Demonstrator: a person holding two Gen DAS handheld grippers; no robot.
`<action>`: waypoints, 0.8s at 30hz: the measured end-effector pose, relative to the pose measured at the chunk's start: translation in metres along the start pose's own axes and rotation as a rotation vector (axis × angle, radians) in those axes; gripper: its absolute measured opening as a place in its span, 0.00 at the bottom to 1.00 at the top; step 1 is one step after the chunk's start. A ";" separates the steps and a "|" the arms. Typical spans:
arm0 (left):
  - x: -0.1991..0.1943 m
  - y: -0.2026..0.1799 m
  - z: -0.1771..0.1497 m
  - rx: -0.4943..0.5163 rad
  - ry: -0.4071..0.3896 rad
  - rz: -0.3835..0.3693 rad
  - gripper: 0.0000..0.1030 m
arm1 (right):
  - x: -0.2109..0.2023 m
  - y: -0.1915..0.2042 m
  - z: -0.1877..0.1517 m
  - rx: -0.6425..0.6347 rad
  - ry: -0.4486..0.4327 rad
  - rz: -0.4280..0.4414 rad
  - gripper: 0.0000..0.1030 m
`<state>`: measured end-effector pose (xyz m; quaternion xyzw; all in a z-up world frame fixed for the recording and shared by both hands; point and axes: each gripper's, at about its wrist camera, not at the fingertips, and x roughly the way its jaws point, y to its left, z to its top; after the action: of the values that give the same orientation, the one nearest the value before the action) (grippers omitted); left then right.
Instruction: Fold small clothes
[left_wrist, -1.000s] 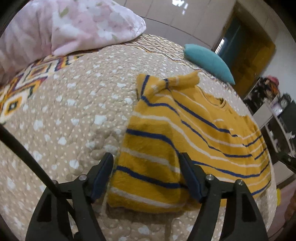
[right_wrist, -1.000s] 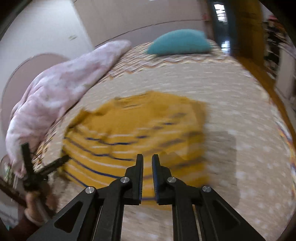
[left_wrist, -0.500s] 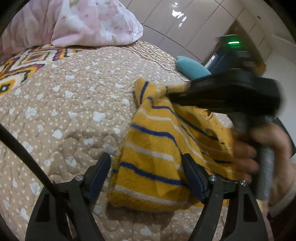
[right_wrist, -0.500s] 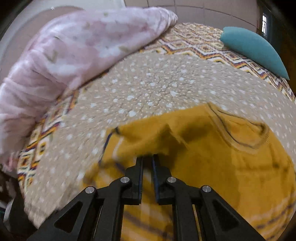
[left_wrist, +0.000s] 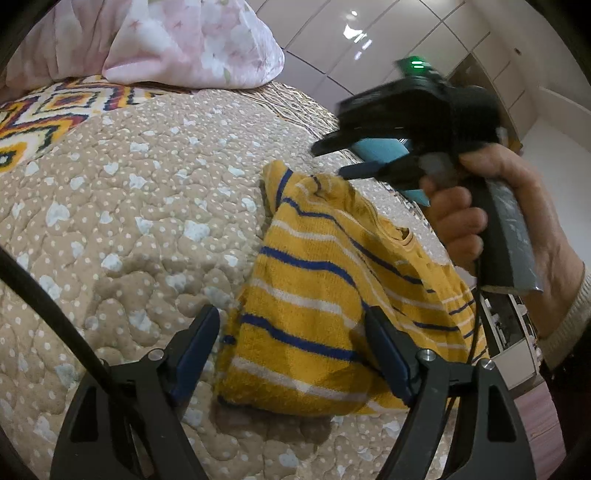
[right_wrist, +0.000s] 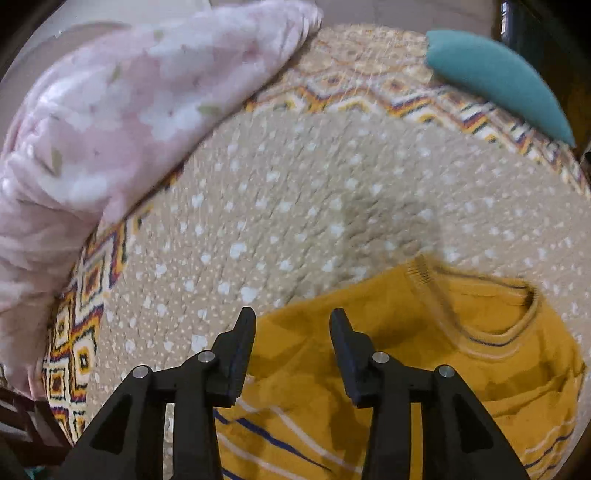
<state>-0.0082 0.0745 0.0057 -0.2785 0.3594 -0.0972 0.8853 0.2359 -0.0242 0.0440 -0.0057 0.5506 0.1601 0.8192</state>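
A small yellow sweater (left_wrist: 314, 295) with blue and white stripes lies partly folded on the tan quilted bed. In the left wrist view my left gripper (left_wrist: 291, 332) is open, its fingers either side of the sweater's near hem. The right gripper (left_wrist: 332, 158), held in a hand, hovers open just above the sweater's folded sleeve end. In the right wrist view the right gripper (right_wrist: 291, 325) is open and empty over the sweater's (right_wrist: 424, 350) shoulder area, left of the neckline (right_wrist: 509, 325).
A pink floral duvet (right_wrist: 110, 129) is heaped at the head of the bed (right_wrist: 295, 192); it also shows in the left wrist view (left_wrist: 184, 40). A teal pillow (right_wrist: 495, 81) lies at the far edge. White cupboards (left_wrist: 369, 44) stand behind.
My right gripper has swung over the sweater's sleeve end and opened its jaws; it was shut before. My left gripper stays open at the hem.
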 end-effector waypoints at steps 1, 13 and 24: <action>0.001 0.001 0.001 -0.004 0.000 -0.005 0.77 | 0.009 0.005 0.000 -0.005 0.033 0.001 0.44; -0.002 0.003 0.001 -0.017 -0.001 -0.020 0.77 | 0.048 0.045 0.012 -0.090 0.024 -0.175 0.03; -0.003 0.005 0.000 -0.023 0.000 -0.029 0.77 | 0.007 0.058 0.007 -0.163 -0.004 -0.017 0.47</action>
<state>-0.0105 0.0802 0.0047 -0.2936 0.3565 -0.1059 0.8806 0.2286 0.0339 0.0502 -0.0767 0.5340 0.1973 0.8185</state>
